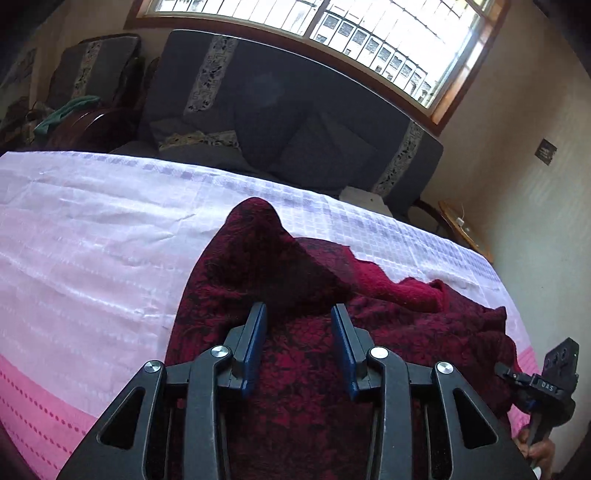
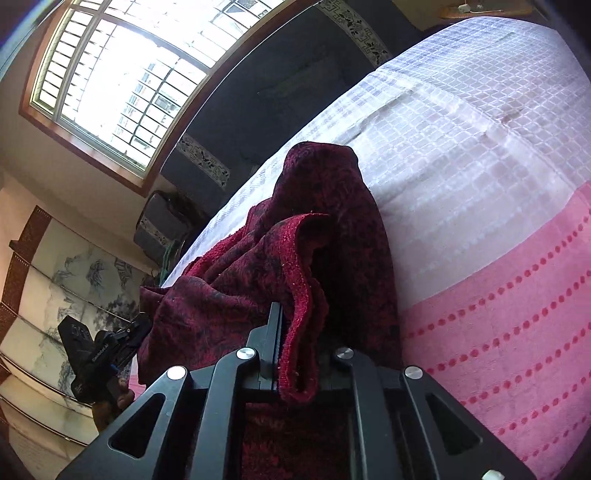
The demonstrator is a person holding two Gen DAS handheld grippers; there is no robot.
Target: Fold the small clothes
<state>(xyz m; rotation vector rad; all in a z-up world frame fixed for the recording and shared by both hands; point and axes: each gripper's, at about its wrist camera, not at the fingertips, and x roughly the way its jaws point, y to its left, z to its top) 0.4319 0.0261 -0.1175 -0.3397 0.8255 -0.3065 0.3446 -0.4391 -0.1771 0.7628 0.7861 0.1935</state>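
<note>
Two grippers over bed (image 1: 92, 229) with white-and-pink checked cover. Dark red patterned garment (image 1: 280, 266) lies rumpled on cover, one part raised in peak. Left gripper (image 1: 299, 314) above garment, blue-padded fingers (image 1: 255, 343) parted by narrow gap, cloth seen below gap, pads not pressing it. Right gripper (image 2: 280, 332) with fingers closed tight on folded hem of garment, cloth draped over them. Window (image 1: 369, 33) and dark sofa (image 1: 295, 122) beyond bed.

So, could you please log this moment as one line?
right gripper: shut on red cloth | left gripper: open above cloth | surface: pink-white bedspread
</note>
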